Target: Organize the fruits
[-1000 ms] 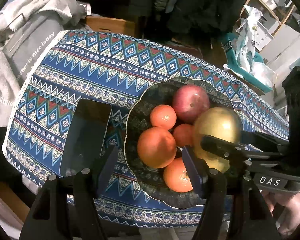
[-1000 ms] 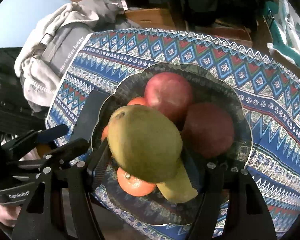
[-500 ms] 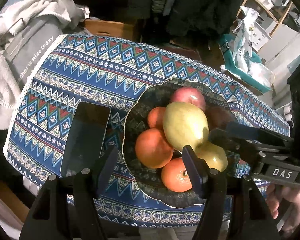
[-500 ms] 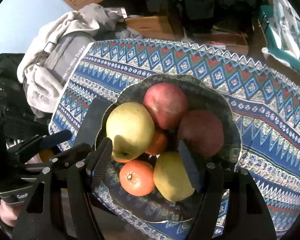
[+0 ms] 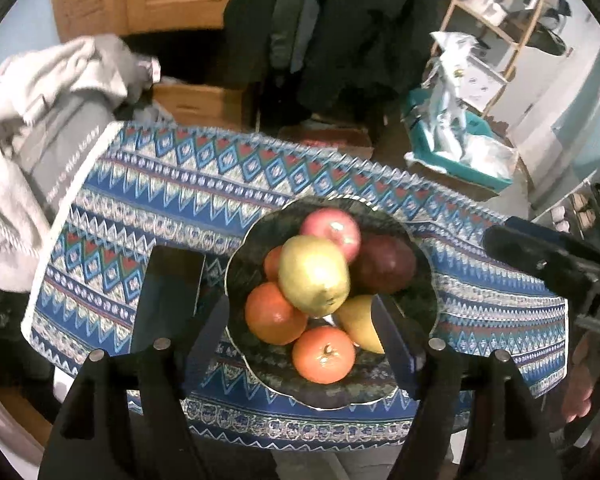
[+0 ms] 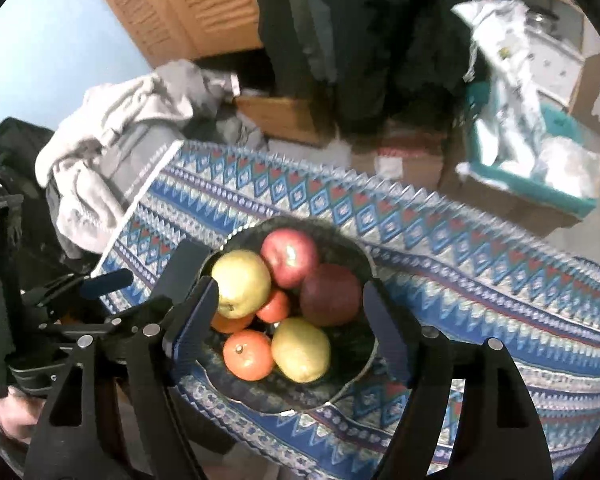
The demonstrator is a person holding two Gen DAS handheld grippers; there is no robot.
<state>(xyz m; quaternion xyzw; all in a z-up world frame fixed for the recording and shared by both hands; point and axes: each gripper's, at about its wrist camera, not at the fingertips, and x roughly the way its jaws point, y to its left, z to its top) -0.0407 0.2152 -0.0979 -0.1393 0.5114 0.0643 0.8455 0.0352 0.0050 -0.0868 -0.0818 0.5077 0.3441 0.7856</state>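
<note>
A dark scalloped bowl (image 5: pixel 422 280) (image 6: pixel 360 256) on the patterned tablecloth holds the fruit. A yellow-green pear (image 5: pixel 314 276) (image 6: pixel 241 283) lies on top of the pile. Around it are a red apple (image 5: pixel 332 230) (image 6: pixel 289 257), a dark red apple (image 5: pixel 386 266) (image 6: pixel 330 295), several oranges (image 5: pixel 324 354) (image 6: pixel 248 354) and a second pear (image 5: pixel 358 324) (image 6: pixel 301 349). My left gripper (image 5: pixel 300 330) is open and empty above the bowl's near side. My right gripper (image 6: pixel 288 322) is open and empty, raised above the bowl.
A black phone (image 5: pixel 166 296) (image 6: pixel 178 270) lies flat left of the bowl. Grey clothes (image 5: pixel 40 128) are heaped off the table's left end. A teal bin with plastic bags (image 5: pixel 456 140) and dark hanging coats stand beyond the far edge. The cloth's near edge hangs just below the bowl.
My right gripper let go of the yellow-green pear onto the fruit pile, opened, and pulled up and back. Both grippers now sit higher and farther from the bowl.
</note>
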